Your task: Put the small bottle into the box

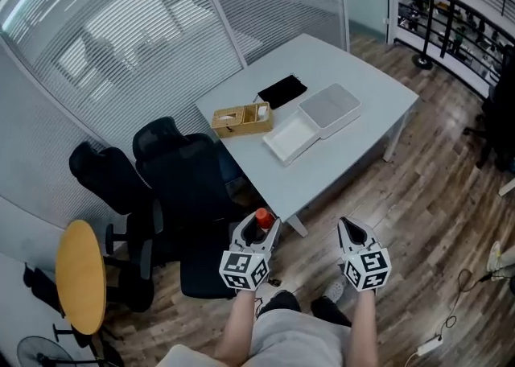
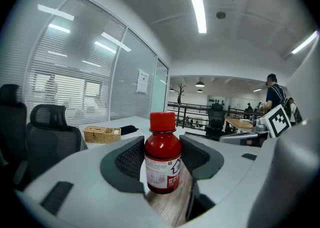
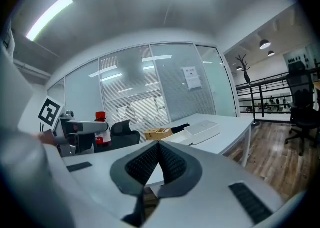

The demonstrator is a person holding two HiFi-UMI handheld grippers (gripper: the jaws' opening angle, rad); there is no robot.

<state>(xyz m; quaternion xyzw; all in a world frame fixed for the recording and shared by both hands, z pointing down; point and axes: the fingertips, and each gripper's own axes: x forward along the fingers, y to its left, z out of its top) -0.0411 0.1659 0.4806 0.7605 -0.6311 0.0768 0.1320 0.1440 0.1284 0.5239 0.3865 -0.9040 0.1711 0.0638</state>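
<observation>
A small red bottle (image 1: 262, 218) with a red cap and a white label is upright between the jaws of my left gripper (image 1: 259, 228), which is shut on it. In the left gripper view the bottle (image 2: 162, 159) fills the gap between the dark pads (image 2: 131, 159). My right gripper (image 1: 348, 227) hangs beside it with nothing in it; its jaws (image 3: 159, 146) meet at the tips. Both grippers are held low over the wooden floor, short of the table's near corner. On the table lie a white box (image 1: 330, 108) and a white shallow tray or lid (image 1: 291, 138) touching it.
The grey table (image 1: 370, 128) also carries a wooden compartment basket (image 1: 241, 120) and a flat black item (image 1: 282, 89). Black office chairs (image 1: 181, 176) stand at its left side, with a round yellow table (image 1: 80, 277) farther left. Glass walls with blinds run behind.
</observation>
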